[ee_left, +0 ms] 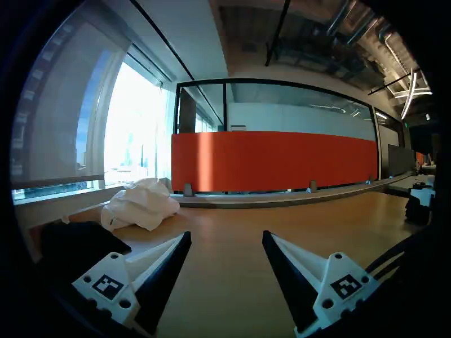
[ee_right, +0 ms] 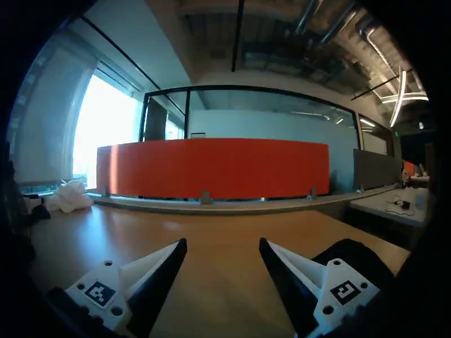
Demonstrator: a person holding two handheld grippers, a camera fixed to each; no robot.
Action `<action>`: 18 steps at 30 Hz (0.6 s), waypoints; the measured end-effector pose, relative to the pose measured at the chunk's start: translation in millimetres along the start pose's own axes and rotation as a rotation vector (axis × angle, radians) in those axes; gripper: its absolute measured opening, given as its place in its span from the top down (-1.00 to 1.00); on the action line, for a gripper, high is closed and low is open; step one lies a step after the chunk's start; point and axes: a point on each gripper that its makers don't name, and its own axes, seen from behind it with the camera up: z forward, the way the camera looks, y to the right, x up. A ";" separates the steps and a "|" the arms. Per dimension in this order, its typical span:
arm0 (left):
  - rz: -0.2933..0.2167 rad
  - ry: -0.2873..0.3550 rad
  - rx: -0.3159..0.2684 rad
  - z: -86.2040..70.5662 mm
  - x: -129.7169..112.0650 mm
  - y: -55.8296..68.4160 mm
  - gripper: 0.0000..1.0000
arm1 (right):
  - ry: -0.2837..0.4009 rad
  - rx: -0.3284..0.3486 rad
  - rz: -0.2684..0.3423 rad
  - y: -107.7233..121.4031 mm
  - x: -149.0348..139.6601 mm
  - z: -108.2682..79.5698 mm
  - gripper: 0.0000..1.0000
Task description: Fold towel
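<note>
A crumpled white towel (ee_left: pixel 141 204) lies in a heap on the wooden table (ee_left: pixel 237 253), ahead and to the left of my left gripper (ee_left: pixel 226 235). That gripper is open, low over the table, with nothing between its fingers. In the right gripper view the same towel (ee_right: pixel 70 195) looks small at the far left of the table (ee_right: pixel 225 242). My right gripper (ee_right: pixel 222 241) is open too, holding nothing, well away from the towel.
An orange divider panel (ee_left: pixel 273 160) runs along the table's far edge, with glass walls behind it. A dark object (ee_left: pixel 76 245) lies at the near left beside the left gripper. Another dark object (ee_right: pixel 361 256) lies by the right gripper. A second desk (ee_right: pixel 394 208) stands to the right.
</note>
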 end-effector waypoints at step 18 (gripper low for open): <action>0.000 0.000 0.000 0.0 0.9 -1.0 -0.87 | 0.000 0.000 0.000 -0.4 0.0 0.0 -0.99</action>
